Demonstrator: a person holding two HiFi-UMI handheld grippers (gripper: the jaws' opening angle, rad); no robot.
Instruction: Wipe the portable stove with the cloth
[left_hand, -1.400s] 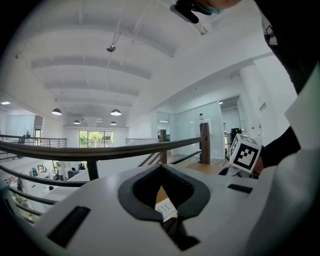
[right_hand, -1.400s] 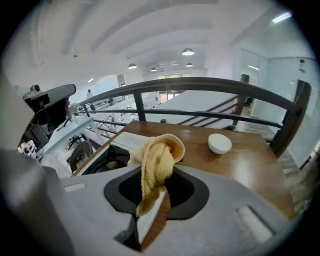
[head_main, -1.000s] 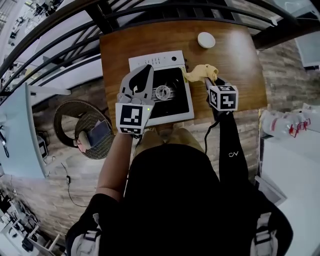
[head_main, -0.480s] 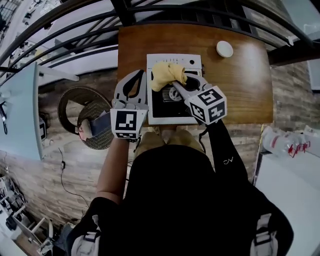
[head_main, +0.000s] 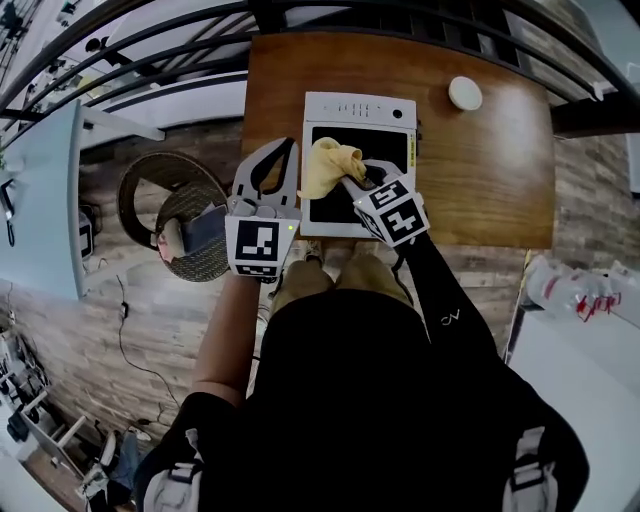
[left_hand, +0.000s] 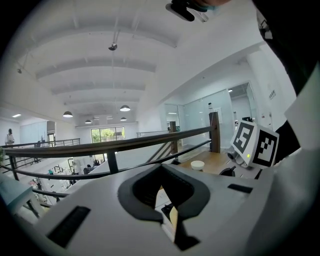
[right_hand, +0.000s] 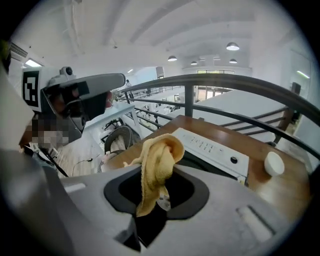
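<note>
**Yellow cloth (head_main: 322, 168) over the left part of the portable stove (head_main: 360, 108), apparently mid-wipe.**
The right gripper (head_main: 349, 181) is clamped on the cloth, which bunches beyond its jaws, so that fabric rather than metal meets the stove's black glass. The left gripper (head_main: 288, 150), jaws together and holding nothing, hangs at the stove's left edge, probably to stay clear of the wiping path.

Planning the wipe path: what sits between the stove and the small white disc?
Only bare tabletop lies between the stove and the white disc, clearest in the head view.
</note>
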